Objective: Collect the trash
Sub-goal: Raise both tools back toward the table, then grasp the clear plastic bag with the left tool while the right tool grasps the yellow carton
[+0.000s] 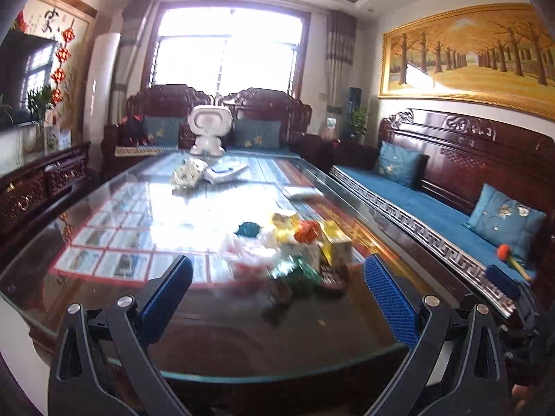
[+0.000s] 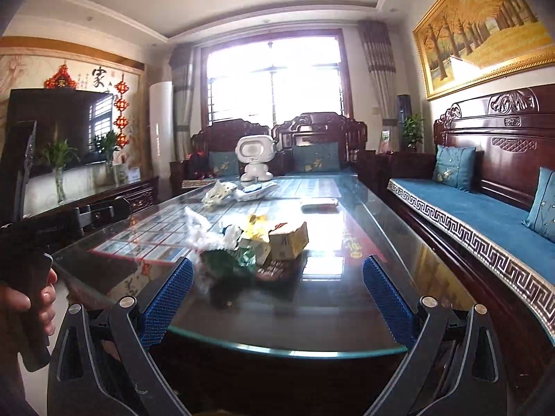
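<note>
A pile of trash (image 1: 291,246) lies on the glass-topped table (image 1: 145,242): a clear plastic bag (image 1: 242,253), a yellow carton (image 1: 334,242), green and orange wrappers. It also shows in the right wrist view (image 2: 253,242), with a tan carton (image 2: 289,241) and a green wrapper (image 2: 225,263). My left gripper (image 1: 277,294) is open and empty, just short of the pile. My right gripper (image 2: 277,294) is open and empty, near the table's front edge, the pile ahead and slightly left. More crumpled wrappers (image 2: 218,192) lie farther back.
A white robot figure (image 1: 208,131) stands at the table's far end, with papers (image 1: 225,170) and a flat white object (image 1: 301,192) nearby. A blue-cushioned wooden sofa (image 1: 433,208) runs along the right. A TV cabinet (image 2: 114,197) stands left.
</note>
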### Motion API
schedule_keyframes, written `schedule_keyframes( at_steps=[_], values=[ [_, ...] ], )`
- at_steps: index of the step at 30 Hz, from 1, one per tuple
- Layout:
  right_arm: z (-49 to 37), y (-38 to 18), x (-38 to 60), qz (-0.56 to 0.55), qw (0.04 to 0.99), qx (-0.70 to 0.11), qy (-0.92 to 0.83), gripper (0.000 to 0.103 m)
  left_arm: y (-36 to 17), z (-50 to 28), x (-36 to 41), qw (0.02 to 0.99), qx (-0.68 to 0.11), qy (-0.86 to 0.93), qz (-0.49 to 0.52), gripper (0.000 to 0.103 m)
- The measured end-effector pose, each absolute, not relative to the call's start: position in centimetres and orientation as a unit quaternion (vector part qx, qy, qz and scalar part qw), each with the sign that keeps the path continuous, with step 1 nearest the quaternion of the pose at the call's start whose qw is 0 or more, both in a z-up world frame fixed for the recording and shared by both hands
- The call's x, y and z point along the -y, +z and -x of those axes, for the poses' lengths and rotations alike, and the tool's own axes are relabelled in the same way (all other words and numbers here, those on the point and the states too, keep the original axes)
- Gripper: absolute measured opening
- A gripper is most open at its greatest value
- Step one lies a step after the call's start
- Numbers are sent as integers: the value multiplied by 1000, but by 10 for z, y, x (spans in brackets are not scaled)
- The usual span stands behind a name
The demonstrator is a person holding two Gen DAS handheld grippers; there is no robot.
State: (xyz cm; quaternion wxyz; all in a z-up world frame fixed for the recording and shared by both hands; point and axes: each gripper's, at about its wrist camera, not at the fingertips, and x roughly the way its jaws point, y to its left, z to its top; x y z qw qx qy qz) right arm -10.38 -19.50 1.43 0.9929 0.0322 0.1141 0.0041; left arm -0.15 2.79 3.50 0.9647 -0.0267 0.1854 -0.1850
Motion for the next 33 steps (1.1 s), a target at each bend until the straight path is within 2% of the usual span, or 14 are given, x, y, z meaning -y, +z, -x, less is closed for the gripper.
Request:
schedule_keyframes(
  at_steps=[6,9,12,19,24,25,27,28,29,30,32,33],
  values=[
    [67,14,201,-50,991,-121,12,95,7,-67,-15,957,-241,-164,-4,99],
    [51,11,205,-70,988,-133,24,95,-21,-109,-18,934,-304,-183,37,99],
    [35,9,210,-79,987,-141,23,95,-36,-142,-27,923,-328,-177,94,99],
    [6,5,214,-79,984,-157,28,95,-53,-207,-40,906,-371,-144,145,99],
    [-10,2,208,-87,981,-168,38,95,-71,-243,-34,888,-422,-124,136,99],
    [-13,1,206,-84,981,-171,40,95,-75,-246,-34,884,-428,-127,141,97],
    [-19,1,203,-78,980,-176,43,95,-78,-247,-35,880,-427,-137,153,79],
    [-20,0,201,-74,980,-179,45,95,-77,-246,-33,881,-426,-142,150,64],
    [-22,-1,199,-71,980,-182,45,95,-76,-244,-32,881,-425,-148,148,54],
    [-24,-2,198,-69,979,-185,45,95,-74,-243,-30,881,-423,-155,145,50],
    [-27,-3,198,-67,979,-189,44,95,-68,-239,-26,882,-418,-167,136,32],
    [-29,-4,198,-67,978,-193,44,95,-65,-238,-25,883,-415,-172,134,31]
  ],
)
